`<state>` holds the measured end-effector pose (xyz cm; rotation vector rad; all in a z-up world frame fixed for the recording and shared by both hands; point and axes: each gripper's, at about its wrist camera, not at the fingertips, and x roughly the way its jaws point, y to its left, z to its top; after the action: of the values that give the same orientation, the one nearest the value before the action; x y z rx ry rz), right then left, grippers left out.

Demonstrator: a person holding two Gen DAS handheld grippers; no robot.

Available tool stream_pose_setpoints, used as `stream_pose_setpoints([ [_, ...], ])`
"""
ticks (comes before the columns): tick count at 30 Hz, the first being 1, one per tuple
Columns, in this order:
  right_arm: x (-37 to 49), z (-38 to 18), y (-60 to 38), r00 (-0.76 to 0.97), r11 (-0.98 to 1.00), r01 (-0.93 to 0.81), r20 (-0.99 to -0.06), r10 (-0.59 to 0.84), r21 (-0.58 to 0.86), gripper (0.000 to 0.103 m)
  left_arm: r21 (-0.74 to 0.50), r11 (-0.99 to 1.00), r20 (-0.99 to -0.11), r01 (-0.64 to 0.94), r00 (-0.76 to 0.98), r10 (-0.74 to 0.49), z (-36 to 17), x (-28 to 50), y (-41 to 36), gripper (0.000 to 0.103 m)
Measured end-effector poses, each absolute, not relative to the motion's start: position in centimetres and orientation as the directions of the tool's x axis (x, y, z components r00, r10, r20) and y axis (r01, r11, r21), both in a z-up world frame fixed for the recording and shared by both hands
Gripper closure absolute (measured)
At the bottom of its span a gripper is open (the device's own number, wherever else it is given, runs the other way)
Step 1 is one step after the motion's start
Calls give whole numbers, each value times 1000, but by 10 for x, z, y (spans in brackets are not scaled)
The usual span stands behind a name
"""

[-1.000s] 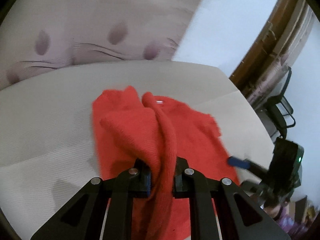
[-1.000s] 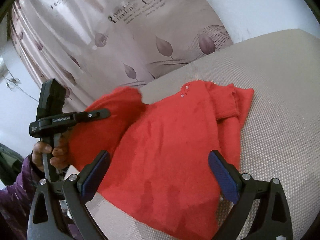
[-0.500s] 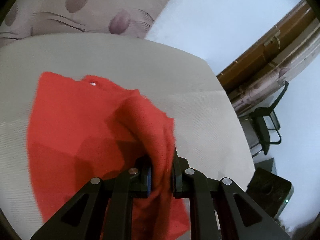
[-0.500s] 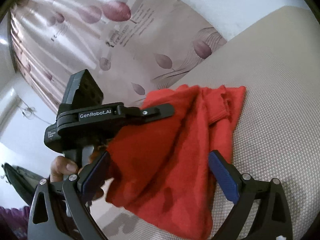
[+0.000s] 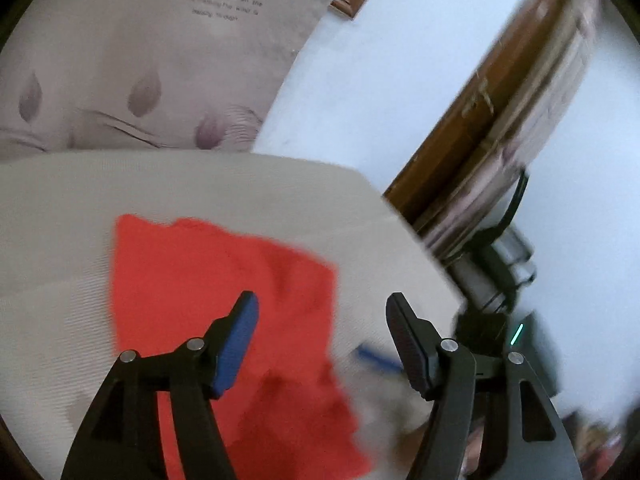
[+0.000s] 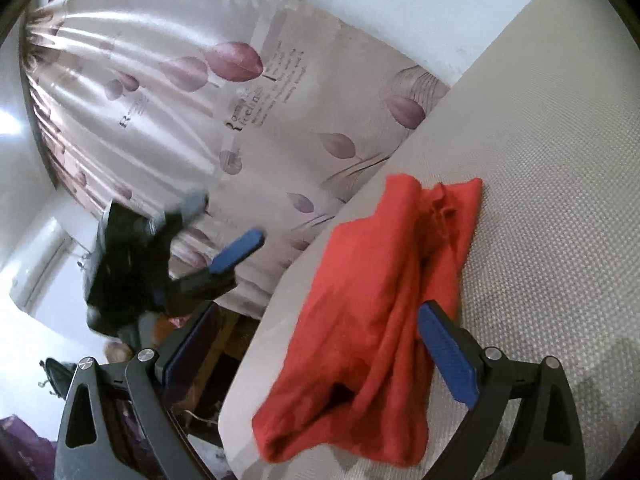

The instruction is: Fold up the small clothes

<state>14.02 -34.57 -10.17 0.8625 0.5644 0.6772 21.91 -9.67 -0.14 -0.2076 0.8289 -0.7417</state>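
Okay, left hand-held gripper [image 5: 320,344]: jaws have just been opening, nothing between them now, so I read the fold as laid. Right hand-held gripper [image 6: 308,364] also released, spread wide over the near edge, probably lining up the next grab. Red sweater [image 6: 384,312] lies folded lengthwise near the left edge of the beige table [image 6: 560,160], bottom corner slightly overhanging. Curtain [image 6: 224,112] print reads "Romantic feeling"; smaller lines illegible.

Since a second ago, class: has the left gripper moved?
Yes. The left gripper has just opened, dropped the red sweater and drawn back off the beige cushion, now against the curtain.
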Motion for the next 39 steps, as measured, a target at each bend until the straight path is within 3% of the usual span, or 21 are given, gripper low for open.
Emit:
stream_pose_setpoints([
  [3,155,-99,-345,628,503,-283,-239,741,817,4,-311,785,-632,536,500,-592,-31,197,-81,36],
  [7,187,-95,-338,596,569,-266,-331,731,778,7,-396,750,-635,530,433,-640,-71,179,-66,36],
  [9,200,-93,-332,581,601,-266,-372,723,754,36,-422,733,-622,533,418,-662,-84,171,-68,36],
  [12,226,-98,-316,524,683,-229,-504,687,693,68,-411,704,-611,580,398,-684,-92,159,-83,36],
  [13,230,-99,-314,514,695,-222,-523,679,684,74,-399,702,-614,590,397,-682,-92,157,-88,36],
  [14,235,-99,-310,504,713,-219,-549,667,666,88,-387,697,-616,604,394,-683,-94,155,-92,36],
  [15,238,-96,-308,502,727,-227,-562,657,648,91,-385,691,-613,612,390,-687,-93,153,-93,36],
  [21,237,-36,-303,557,732,-431,-483,676,527,96,-444,640,-586,628,337,-737,-95,151,-102,36],
  [26,267,-92,-326,526,781,-301,-588,614,547,96,-443,635,-592,632,326,-737,-107,155,-118,36],
  [31,271,-112,-334,576,800,-242,-581,574,550,94,-477,606,-587,636,282,-759,-111,161,-126,36],
  [35,253,-105,-355,616,722,-201,-488,618,662,83,-509,577,-558,638,266,-786,-109,159,-124,36],
  [38,210,-93,-359,604,674,-272,-423,675,687,50,-560,546,-520,623,248,-817,-104,151,-108,36],
  [39,195,-92,-356,586,663,-300,-416,695,685,48,-561,545,-519,623,247,-818,-102,148,-103,36],
])
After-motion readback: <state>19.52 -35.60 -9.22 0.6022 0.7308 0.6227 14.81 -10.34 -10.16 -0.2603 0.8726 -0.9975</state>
